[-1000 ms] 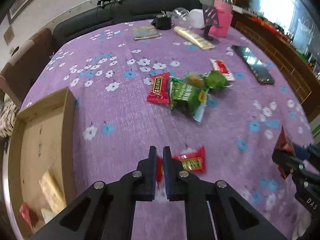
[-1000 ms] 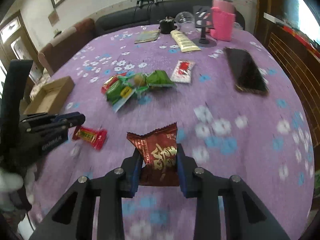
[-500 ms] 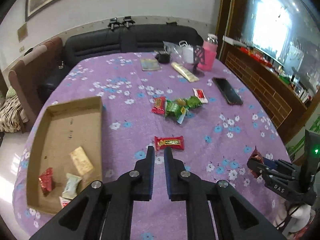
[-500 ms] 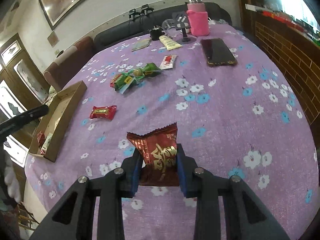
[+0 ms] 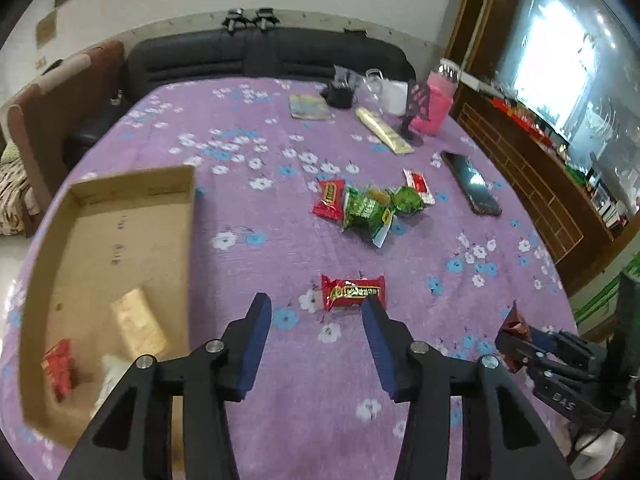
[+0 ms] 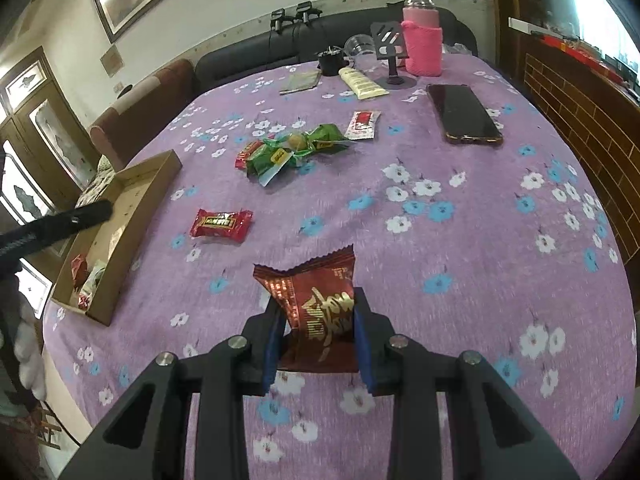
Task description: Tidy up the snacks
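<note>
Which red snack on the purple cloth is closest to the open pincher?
The lone red candy bar wrapper with the gold label, lying just ahead of the open left gripper. The other red wrapper sits farther off beside the green packets.

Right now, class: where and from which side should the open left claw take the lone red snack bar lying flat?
Grip the red snack bar across its narrow middle, coming from above. It lies flat and apart from the others, crimped ends sideways. The left claw, jaws just opened, hangs empty near it.
</note>
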Demonstrator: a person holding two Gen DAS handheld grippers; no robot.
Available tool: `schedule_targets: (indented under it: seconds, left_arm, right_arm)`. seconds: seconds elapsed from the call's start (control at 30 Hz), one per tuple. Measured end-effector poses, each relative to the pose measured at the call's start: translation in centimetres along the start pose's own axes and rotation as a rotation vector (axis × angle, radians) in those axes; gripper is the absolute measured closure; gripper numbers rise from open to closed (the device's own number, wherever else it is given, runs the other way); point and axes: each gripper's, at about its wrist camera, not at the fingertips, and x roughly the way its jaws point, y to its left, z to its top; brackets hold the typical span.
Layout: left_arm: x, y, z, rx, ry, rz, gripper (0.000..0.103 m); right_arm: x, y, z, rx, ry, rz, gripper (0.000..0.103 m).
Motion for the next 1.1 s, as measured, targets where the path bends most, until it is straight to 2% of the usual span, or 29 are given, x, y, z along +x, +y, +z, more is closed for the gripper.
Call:
schedule_targets:
  seconds: [0.1,0.2,0.33,0.37,0.4,0.5,0.57,0.67,0.87,0.9,0.93,0.97,1.1]
  left_arm:
    - [3.3,-0.9,0.4,0.022,0.051,-0.020,0.053]
    - [6.4,-2.2,0.8,0.098,0.089,-0.037,0.053]
    - [8.7,-3.0,1.2,0.188,0.127,-0.011,0.048]
    - [9.1,-2.8,1.1,0.190,0.164,-0.039,0.048]
    - [9.4,-2.8,0.7,0.180,0.223,-0.099,0.048]
    - [8.3,-3.9,-0.3,0.256,0.272,-0.164,0.048]
    - [7.2,-4.8,-1.0,0.330,0.249,-0.128,0.048]
    - [5.9,-6.2,-1.5,0.457,0.145,-0.016,0.046]
    - [8.0,-7.7,-2.0,0.560,0.128,0.079,0.045]
    - [7.9,-8.0,-2.3,0.580,0.111,0.089,0.048]
    - [8.0,-8.2,-2.5,0.588,0.127,0.069,0.069]
    - [7.9,-8.3,-2.4,0.576,0.139,0.042,0.085]
    - [7.6,-8.0,-2.5,0.540,0.140,0.051,0.085]
  right_arm:
    - [0.9,-0.2,0.7,0.000,0.006,0.014,0.072]
    - [1.9,-0.5,1.5,0.007,0.019,0.040,0.072]
    - [2.9,-0.7,1.8,0.015,0.040,0.061,0.072]
    - [3.2,-0.7,1.8,0.015,0.044,0.062,0.072]
    - [3.5,-0.8,1.9,0.016,0.049,0.065,0.072]
    - [4.1,-1.0,2.0,0.019,0.055,0.063,0.072]
    - [4.4,-1.2,2.0,0.015,0.062,0.057,0.072]
    - [4.8,-1.0,1.9,-0.013,0.068,0.033,0.070]
    - [5.4,-0.4,1.6,-0.021,0.073,0.031,0.068]
    - [5.5,-0.3,1.4,-0.024,0.079,0.031,0.067]
    - [5.6,-0.1,1.3,-0.028,0.083,0.030,0.067]
    - [5.6,0.1,1.1,-0.037,0.076,0.023,0.067]
    - [5.4,0.9,0.8,-0.079,0.080,-0.002,0.071]
